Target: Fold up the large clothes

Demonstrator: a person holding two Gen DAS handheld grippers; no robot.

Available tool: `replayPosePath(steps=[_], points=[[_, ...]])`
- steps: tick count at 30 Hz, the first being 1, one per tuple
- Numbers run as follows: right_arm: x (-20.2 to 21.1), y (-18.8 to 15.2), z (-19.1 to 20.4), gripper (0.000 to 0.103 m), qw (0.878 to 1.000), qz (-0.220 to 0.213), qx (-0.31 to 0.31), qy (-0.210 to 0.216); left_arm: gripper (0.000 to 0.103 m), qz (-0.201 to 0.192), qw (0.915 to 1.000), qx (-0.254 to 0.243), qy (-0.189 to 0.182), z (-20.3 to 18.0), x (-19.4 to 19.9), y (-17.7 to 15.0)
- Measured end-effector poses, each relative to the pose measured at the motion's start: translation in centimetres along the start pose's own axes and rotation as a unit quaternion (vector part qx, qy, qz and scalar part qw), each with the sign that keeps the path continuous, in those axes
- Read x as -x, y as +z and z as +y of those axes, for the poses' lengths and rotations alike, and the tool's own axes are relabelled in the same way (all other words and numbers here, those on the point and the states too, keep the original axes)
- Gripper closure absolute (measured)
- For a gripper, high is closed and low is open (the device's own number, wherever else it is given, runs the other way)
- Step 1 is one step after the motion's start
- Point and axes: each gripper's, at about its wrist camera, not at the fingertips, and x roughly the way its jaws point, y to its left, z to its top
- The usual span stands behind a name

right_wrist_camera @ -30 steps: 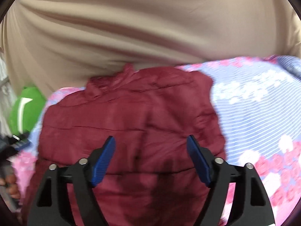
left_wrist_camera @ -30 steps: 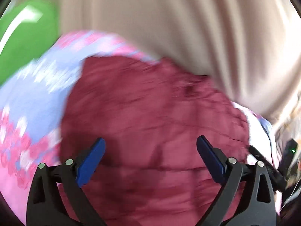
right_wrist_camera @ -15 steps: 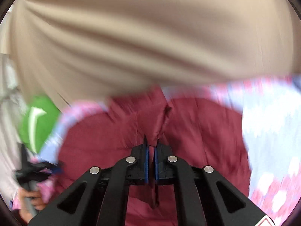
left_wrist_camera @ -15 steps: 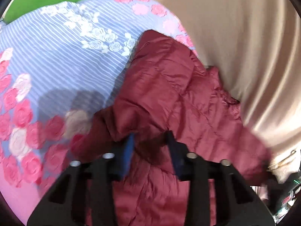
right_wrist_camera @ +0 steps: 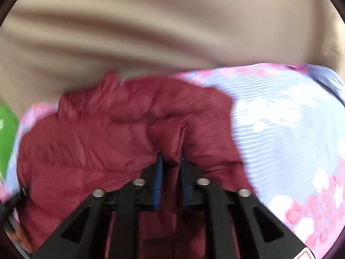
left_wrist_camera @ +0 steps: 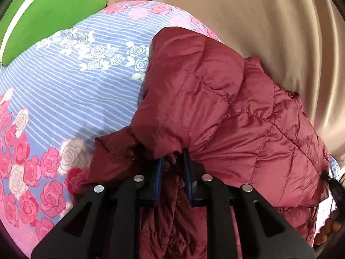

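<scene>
Two pinches on one slippery quilted jacket, and that's where I'd worry. Left hand-held gripper (left_wrist_camera: 172, 168) is clamped on a bunched fold of the maroon puffer jacket (left_wrist_camera: 226, 112), which is lying on the floral striped bedsheet (left_wrist_camera: 86, 90) with its far edge up against the beige curtain (left_wrist_camera: 258, 21). A sleeve or corner flops out loose just beside the left grip, so it could drag and tuck under the wrong way if the fold gets carried over. Green pillow (left_wrist_camera: 47, 10) sits well off at the far left, no issue there.

Right hand-held gripper (right_wrist_camera: 170, 168) is also closed on a ridge of the jacket (right_wrist_camera: 107, 140), but the view is blurry, so I can't tell how deep the bite is. Shiny puffy fabric squashes and slides; a shallow grab probably slips out mid-lift, and uneven pulling between both sides would likely leave a lopsided fold.
</scene>
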Motion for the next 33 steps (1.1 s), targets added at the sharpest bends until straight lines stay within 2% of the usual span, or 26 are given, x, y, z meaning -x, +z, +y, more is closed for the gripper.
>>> replayPosePath(steps=[1, 3, 4, 5, 6, 8, 10, 12, 15, 20, 23, 24, 27, 29, 32, 33], points=[[1.1, -0.2, 0.0, 0.078, 1.000, -0.013, -0.010, -0.009, 0.085, -0.001, 1.0000, -0.003, 0.004, -0.1, 0.1, -0.2], [2.6, -0.5, 1.0, 0.078, 1.000, -0.026, 0.003, 0.009, 0.085, -0.004, 0.9999, -0.011, 0.012, -1.0, 0.6, -0.3], [3.2, -1.0, 3.3, 0.078, 0.998, -0.017, 0.040, 0.042, 0.085, -0.005, 0.9996, -0.018, 0.020, -1.4, 0.6, -0.4], [3.3, -1.7, 4.7, 0.078, 0.996, -0.008, 0.066, 0.057, 0.085, -0.006, 0.9993, -0.023, 0.027, -1.1, 0.2, -0.2], [3.0, -2.8, 7.8, 0.078, 0.990, 0.009, 0.109, 0.084, 0.085, -0.007, 0.9992, -0.026, 0.031, -1.4, 0.2, -0.2], [2.8, -4.6, 11.5, 0.078, 0.979, 0.030, 0.163, 0.116, 0.085, -0.007, 0.9988, -0.031, 0.037, -1.6, 0.0, -0.1], [1.9, -7.1, 14.8, 0.080, 0.966, 0.037, 0.228, 0.115, 0.085, -0.007, 0.9988, -0.031, 0.038, -2.3, -0.5, 0.0], [1.2, -8.7, 15.7, 0.080, 0.959, 0.039, 0.264, 0.100, 0.084, -0.007, 0.9988, -0.031, 0.039, -2.3, -0.5, -0.1], [-0.1, -9.0, 13.3, 0.082, 0.960, 0.044, 0.267, 0.069, 0.084, -0.007, 0.9984, -0.036, 0.043, -2.3, -0.5, -0.2], [-1.1, -5.5, 3.2, 0.088, 0.982, 0.044, 0.186, 0.002, 0.080, -0.006, 0.9982, -0.040, 0.044, -2.6, -0.9, 0.2], [-1.4, -4.1, -2.0, 0.088, 0.989, 0.045, 0.134, -0.031, 0.078, -0.006, 0.9976, -0.049, 0.050, -2.9, -1.0, 0.2], [-1.2, -3.8, -2.9, 0.088, 0.992, 0.047, 0.118, -0.027, 0.077, -0.006, 0.9972, -0.053, 0.054, -3.0, -1.0, 0.2], [0.3, -3.3, -3.3, 0.075, 0.994, 0.034, 0.096, -0.026, 0.077, -0.005, 0.9965, -0.058, 0.060, -3.0, -1.0, 0.2], [1.0, -3.1, -3.3, 0.054, 0.996, 0.024, 0.082, -0.011, 0.077, -0.005, 0.9965, -0.058, 0.060, -2.9, -1.0, 0.2], [-0.3, -2.4, -2.7, 0.054, 0.997, 0.038, 0.068, 0.012, 0.077, -0.006, 0.9963, -0.060, 0.062, -2.8, -1.0, 0.2], [-0.7, -2.4, -2.5, 0.057, 0.997, 0.041, 0.071, 0.010, 0.077, -0.006, 0.9962, -0.061, 0.062, -2.9, -1.0, 0.2]])
